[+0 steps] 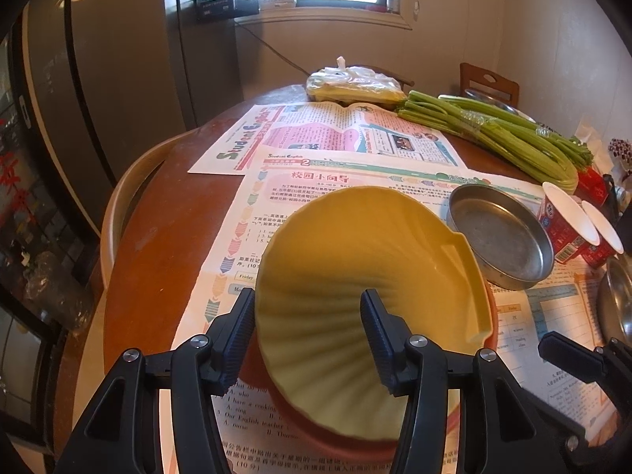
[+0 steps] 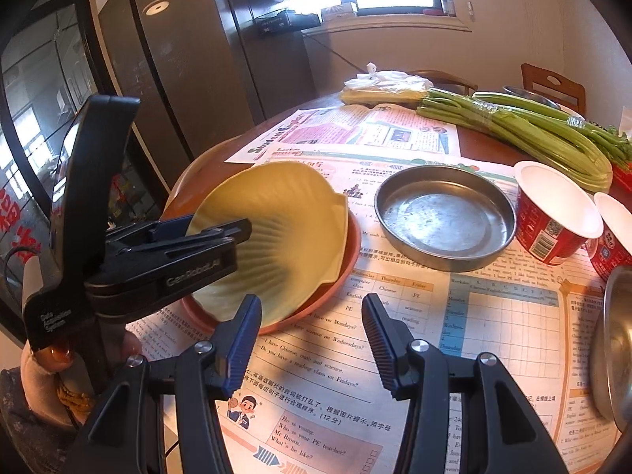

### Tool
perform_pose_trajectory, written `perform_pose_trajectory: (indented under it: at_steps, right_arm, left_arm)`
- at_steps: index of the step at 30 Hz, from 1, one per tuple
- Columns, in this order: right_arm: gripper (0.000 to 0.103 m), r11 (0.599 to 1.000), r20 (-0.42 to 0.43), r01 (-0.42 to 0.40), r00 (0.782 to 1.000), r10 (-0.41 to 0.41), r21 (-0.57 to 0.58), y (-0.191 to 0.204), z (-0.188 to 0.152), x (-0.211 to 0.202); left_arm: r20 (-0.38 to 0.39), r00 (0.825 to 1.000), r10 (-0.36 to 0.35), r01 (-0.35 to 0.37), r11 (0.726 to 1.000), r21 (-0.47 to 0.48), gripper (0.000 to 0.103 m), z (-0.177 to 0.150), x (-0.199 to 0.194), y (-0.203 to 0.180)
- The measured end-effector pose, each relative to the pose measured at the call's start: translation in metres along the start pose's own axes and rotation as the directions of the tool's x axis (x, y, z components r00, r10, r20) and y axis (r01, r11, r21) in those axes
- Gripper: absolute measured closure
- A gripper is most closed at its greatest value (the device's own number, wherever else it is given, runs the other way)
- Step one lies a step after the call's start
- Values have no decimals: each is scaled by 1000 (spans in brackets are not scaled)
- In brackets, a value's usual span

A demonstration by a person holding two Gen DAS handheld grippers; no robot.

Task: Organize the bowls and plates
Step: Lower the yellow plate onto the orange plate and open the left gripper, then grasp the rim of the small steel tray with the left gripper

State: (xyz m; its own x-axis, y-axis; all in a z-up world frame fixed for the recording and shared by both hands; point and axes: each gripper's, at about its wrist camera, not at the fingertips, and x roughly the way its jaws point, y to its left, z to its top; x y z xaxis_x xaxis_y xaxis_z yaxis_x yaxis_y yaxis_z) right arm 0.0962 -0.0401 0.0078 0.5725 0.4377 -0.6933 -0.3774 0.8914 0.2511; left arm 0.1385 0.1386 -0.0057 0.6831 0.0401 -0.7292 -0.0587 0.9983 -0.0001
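While the left tool (image 1: 308, 339) stands apart astride the yellow shell-shaped plate (image 1: 355, 276) tilted on the orange plate (image 2: 347, 260), it could slide off; the right tool (image 2: 312, 339) gapes empty.

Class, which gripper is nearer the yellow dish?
Left. The left gripper straddles the yellow dish rim, one finger inside. The right gripper hangs empty above the newspaper beside the dish.
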Motion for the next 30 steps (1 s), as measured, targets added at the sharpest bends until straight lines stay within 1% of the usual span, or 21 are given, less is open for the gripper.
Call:
perform_pose_trajectory:
  at_steps: [5, 12, 22, 30]
  right_arm:
    - [50, 1000, 15, 4, 1000, -4, 9, -5, 1, -7]
    - [50, 1000, 46, 12, 999, -13, 26, -13, 1, -20]
    - [50, 998, 92, 26, 995, -31, 58, -30, 2, -46]
    - [47, 990, 140, 56, 987, -74, 132, -59, 2, -71]
  left_arm:
    - [30, 1000, -11, 11, 1000, -23, 43, -3, -17, 4]
    - [74, 997, -29, 30, 999, -22, 35, -6, -43, 1]
    - [114, 992, -47, 47, 999, -1, 34, -5, -71, -14]
    - [121, 990, -79, 75, 997, 36, 33, -2, -84, -34]
